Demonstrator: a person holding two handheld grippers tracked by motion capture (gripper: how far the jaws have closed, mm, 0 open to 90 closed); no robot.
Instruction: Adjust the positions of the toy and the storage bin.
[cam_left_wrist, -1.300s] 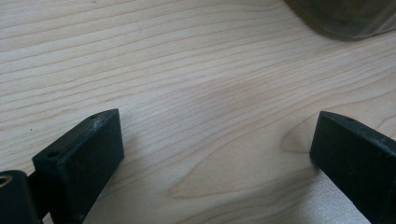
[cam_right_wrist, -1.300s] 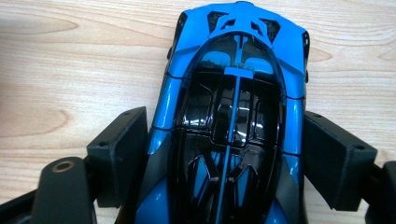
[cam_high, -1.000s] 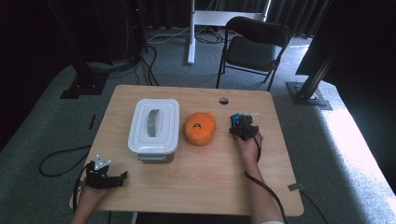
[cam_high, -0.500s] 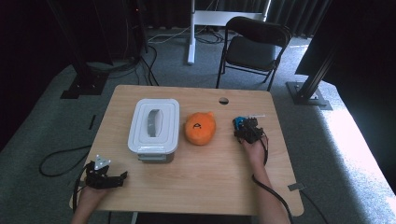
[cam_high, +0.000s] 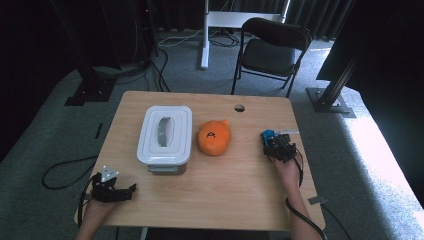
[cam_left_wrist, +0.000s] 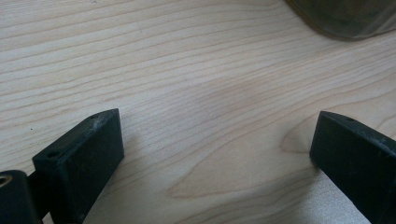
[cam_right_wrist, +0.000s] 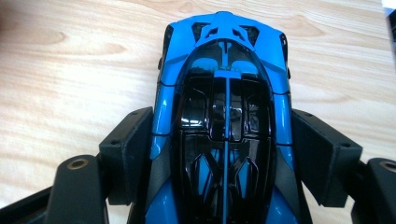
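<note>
A blue and black toy car (cam_right_wrist: 224, 93) sits between the jaws of my right gripper (cam_right_wrist: 226, 154), whose pads press on its two sides. From above, the car's blue nose (cam_high: 268, 135) pokes out ahead of that gripper (cam_high: 277, 147) at the right side of the wooden table (cam_high: 235, 195). To the car's left lies an orange plush toy (cam_high: 214, 137). Left of the plush stands a white lidded box (cam_high: 165, 134). My left gripper (cam_high: 129, 191) rests near the front left corner, and its jaws (cam_left_wrist: 217, 154) are open over bare wood.
A cable hole (cam_high: 239, 108) is in the table's far edge. A black folding chair (cam_high: 272, 50) stands behind the table, with dark stands on the floor at both sides. The box's lower edge (cam_left_wrist: 345, 18) shows ahead of the left gripper.
My right gripper has carried the blue car to the right and toward the person, away from the orange plush. The left gripper has stayed where it was.
</note>
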